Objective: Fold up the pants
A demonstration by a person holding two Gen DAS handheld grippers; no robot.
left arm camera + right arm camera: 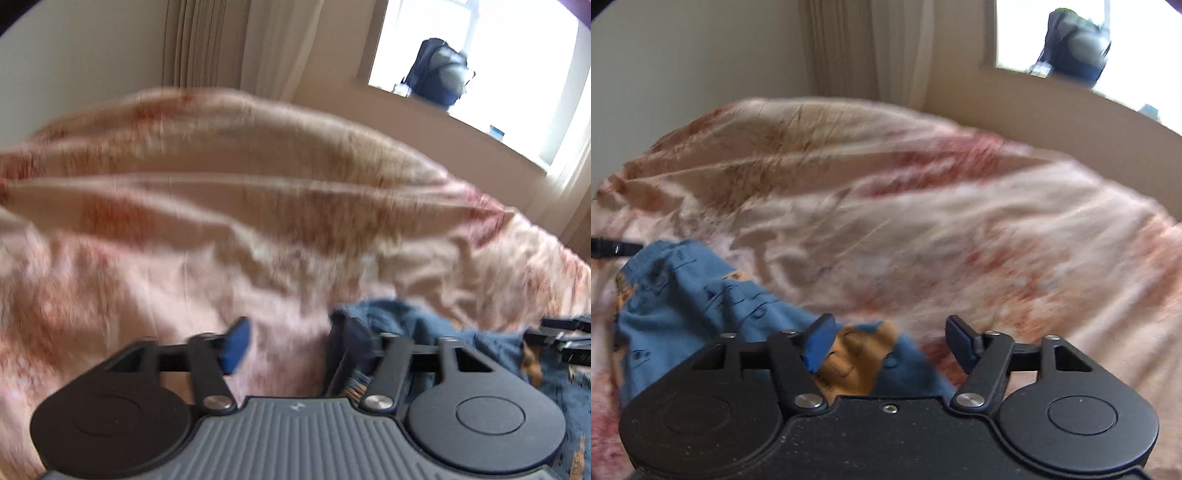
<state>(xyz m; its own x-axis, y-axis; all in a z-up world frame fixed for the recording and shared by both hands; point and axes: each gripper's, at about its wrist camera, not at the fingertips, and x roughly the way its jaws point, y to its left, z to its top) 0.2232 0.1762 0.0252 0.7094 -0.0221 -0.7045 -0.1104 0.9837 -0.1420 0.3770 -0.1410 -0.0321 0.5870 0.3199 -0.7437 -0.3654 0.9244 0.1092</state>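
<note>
Blue pants with orange patches lie bunched on the bed; they show at the lower right of the left wrist view and at the lower left of the right wrist view. My left gripper is open, its right finger at the edge of the pants and its left finger over the bedspread. My right gripper is open, with an orange patch of the pants between and under its jaws. Each gripper shows in the other's view as a black tip, the right gripper beyond the pants and the left gripper likewise.
A wrinkled pink and red patterned bedspread covers the bed. Behind it stand a cream wall, curtains and a bright window with a dark backpack on the sill. Both views are motion blurred.
</note>
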